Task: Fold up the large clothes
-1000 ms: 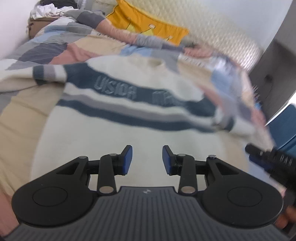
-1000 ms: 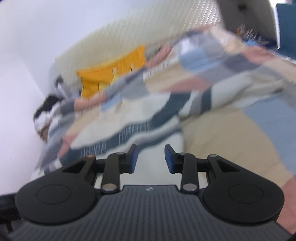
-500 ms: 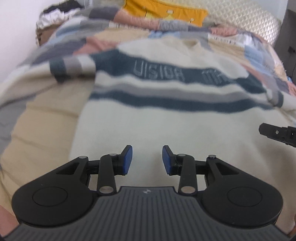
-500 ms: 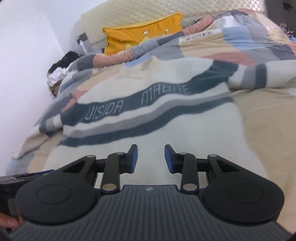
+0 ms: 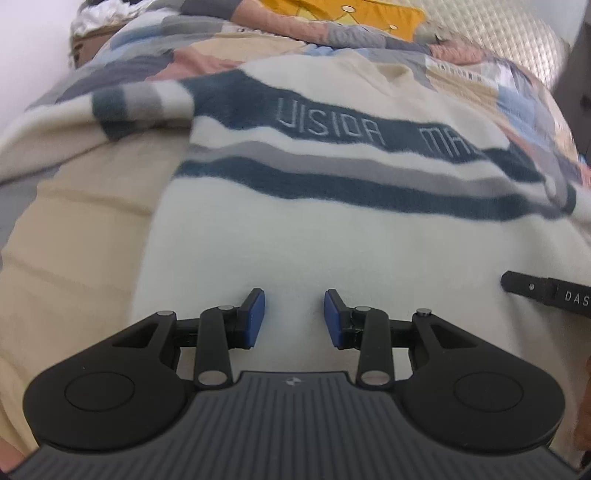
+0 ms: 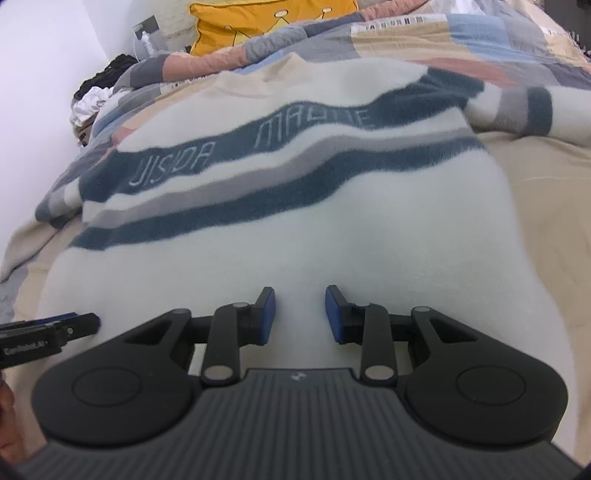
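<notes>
A large cream fleece sweater (image 5: 332,236) with dark teal and grey chest stripes and pale lettering on the widest stripe lies spread flat, front up, on a bed covered by a patchwork quilt (image 6: 461,40) of beige, blue, grey and pink blocks. Its neckline points toward the head of the bed, where a yellow cushion (image 6: 266,22) with a crown print rests. One striped sleeve (image 5: 140,101) stretches out over the quilt on the left in the left wrist view; the other sleeve (image 6: 524,110) stretches to the right in the right wrist view.

The left claw (image 5: 294,317), black with blue pads, hovers low over the plain cream lower part of the sweater, near the hem. Its jaws stand apart and released, with only the fabric surface showing below the gap, nothing pinched.

The right claw (image 6: 300,314) hangs over the same lower part of the sweater, beside the left one. Its jaws are closing, but the pads are apart and grip nothing; cream fleece shows under the gap.

Each claw's tip appears at the edge of the other's view, level with it.

A heap of dark and white clothes (image 6: 96,94) sits at the far left corner of the bed.
</notes>
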The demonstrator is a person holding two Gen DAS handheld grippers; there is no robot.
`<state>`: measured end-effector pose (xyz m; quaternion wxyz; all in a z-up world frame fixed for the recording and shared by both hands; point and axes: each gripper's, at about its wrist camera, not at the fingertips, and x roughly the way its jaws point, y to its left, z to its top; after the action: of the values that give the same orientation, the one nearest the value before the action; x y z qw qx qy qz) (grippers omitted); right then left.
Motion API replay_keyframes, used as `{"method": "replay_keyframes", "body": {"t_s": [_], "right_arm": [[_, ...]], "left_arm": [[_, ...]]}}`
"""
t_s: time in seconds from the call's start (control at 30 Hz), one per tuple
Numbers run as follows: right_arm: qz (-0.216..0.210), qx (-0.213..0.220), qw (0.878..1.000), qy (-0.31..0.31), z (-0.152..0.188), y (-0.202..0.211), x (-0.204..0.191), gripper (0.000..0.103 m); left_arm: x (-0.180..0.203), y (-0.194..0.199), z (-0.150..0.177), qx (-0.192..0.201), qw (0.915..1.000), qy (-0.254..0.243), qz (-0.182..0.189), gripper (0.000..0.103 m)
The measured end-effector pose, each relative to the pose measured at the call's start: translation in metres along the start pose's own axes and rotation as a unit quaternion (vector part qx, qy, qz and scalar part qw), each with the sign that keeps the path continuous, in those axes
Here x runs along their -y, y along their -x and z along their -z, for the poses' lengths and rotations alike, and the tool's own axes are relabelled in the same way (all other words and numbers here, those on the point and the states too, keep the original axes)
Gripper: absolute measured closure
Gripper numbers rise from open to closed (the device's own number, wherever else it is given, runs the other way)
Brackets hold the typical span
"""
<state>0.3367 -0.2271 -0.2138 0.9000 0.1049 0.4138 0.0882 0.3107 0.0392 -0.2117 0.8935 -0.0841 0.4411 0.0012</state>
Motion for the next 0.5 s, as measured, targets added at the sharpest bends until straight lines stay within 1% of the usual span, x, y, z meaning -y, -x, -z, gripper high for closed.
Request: {"method": "replay_keyframes", "body": {"t_s": [0.1, 0.13, 0.23, 0.37, 0.5], "right_arm": [[-0.006, 0.009, 1.000, -0.020, -0.004, 0.007, 0.006, 0.070], [-0.001, 0.017, 1.000, -0.023, -0.006, 0.012, 0.008, 0.070], [0.014, 0.053, 0.998, -0.032, -0.012, 0.031, 0.014, 0.070], [0.022, 0.089, 0.994, -0.065, -0.026, 0.052, 0.037, 0.069], [0.039, 0.104, 0.987, -0.114, -0.044, 0.058, 0.072, 0.068]], "left_arm": [[0.002, 0.001, 0.001, 0.000, 0.9998, -0.018, -0.007, 0.060], [0.004, 0.002, 0.002, 0.002, 0.9996, -0.026, -0.011, 0.058], [0.006, 0.005, 0.004, 0.006, 0.9995, -0.027, -0.017, 0.056], [0.002, 0.014, 0.008, 0.014, 0.9996, -0.012, -0.023, 0.052], [-0.003, 0.022, 0.011, 0.023, 0.9995, 0.005, -0.023, 0.049]]}}
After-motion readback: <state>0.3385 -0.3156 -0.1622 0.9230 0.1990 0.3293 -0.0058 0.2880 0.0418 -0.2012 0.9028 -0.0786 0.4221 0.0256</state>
